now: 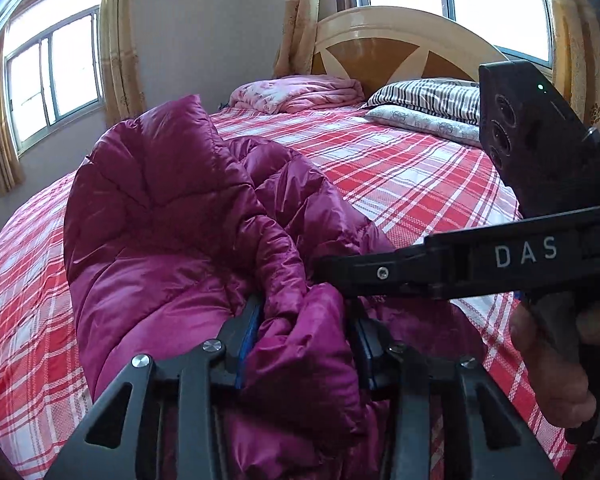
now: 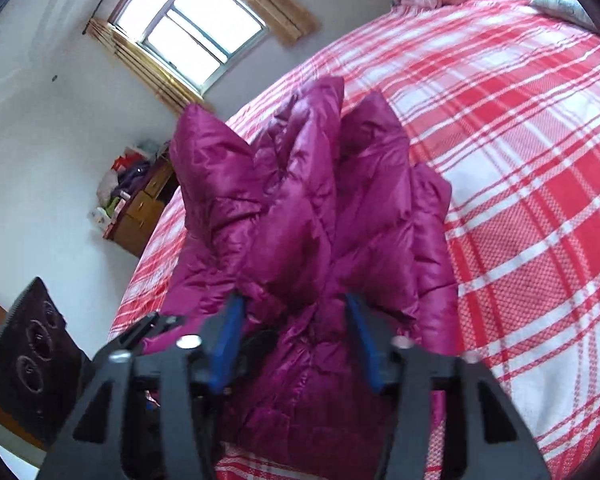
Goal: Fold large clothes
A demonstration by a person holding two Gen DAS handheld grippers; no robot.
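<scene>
A magenta puffer jacket point(image 1: 172, 216) lies bunched on the red-and-white plaid bed point(image 1: 400, 168). In the left wrist view a puffy fold fills the gap of my left gripper point(image 1: 304, 344). That fold rests against the left blue pad and stands just clear of the right one, so the jaws are open. One finger point(image 1: 420, 268) of the right gripper reaches in from the right, held by a person's hand point(image 1: 552, 360). In the right wrist view my right gripper point(image 2: 296, 320) is shut on a thick fold of the jacket point(image 2: 300, 200), which creases between the blue pads.
A folded pink quilt point(image 1: 296, 94) and a striped pillow point(image 1: 428, 96) lie by the headboard point(image 1: 400, 36). A wooden dresser point(image 2: 140, 208) with clutter stands beyond the bed's far side. The plaid sheet point(image 2: 520, 160) stretches bare to the right of the jacket.
</scene>
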